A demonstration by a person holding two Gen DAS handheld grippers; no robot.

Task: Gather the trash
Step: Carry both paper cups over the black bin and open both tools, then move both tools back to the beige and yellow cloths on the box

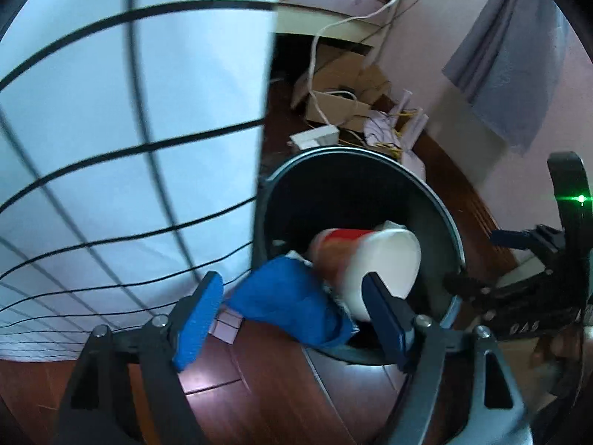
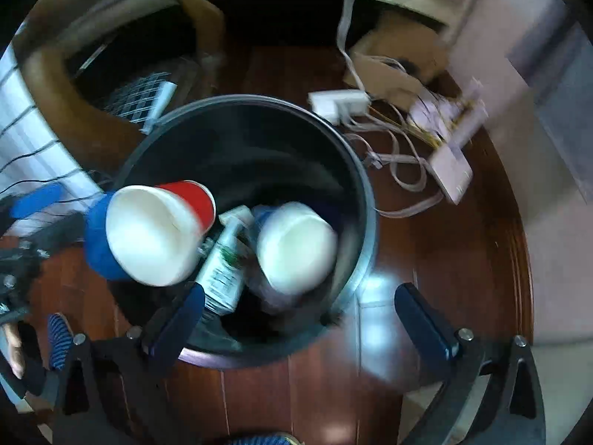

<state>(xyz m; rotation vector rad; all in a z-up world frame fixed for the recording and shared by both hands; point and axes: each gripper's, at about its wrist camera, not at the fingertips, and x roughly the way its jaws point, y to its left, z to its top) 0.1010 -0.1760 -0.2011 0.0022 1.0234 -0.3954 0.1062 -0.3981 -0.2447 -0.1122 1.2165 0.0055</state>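
Observation:
A black round trash bin (image 1: 333, 151) stands on the dark wooden floor, its rim (image 2: 241, 99) filling the middle of the right wrist view. My left gripper (image 1: 292, 319) is open over the bin's near edge. Between its blue pads, untouched, are a crumpled blue bag (image 1: 292, 304) and a blurred red and white paper cup (image 1: 367, 267). The cup (image 2: 159, 233) and the bag (image 2: 96, 244) hang over the bin's left rim. My right gripper (image 2: 302, 322) is open and empty above the bin. Below it lie a white cup (image 2: 296, 244) and a green and white carton (image 2: 226, 263).
A white sheet with black grid lines (image 1: 129, 111) hangs close on the left. Behind the bin are a cardboard box (image 1: 344, 100), a white power strip (image 2: 339, 104), loose cables (image 2: 400, 163) and a flat white device (image 2: 452, 174). A grey curtain (image 1: 511, 55) hangs at right.

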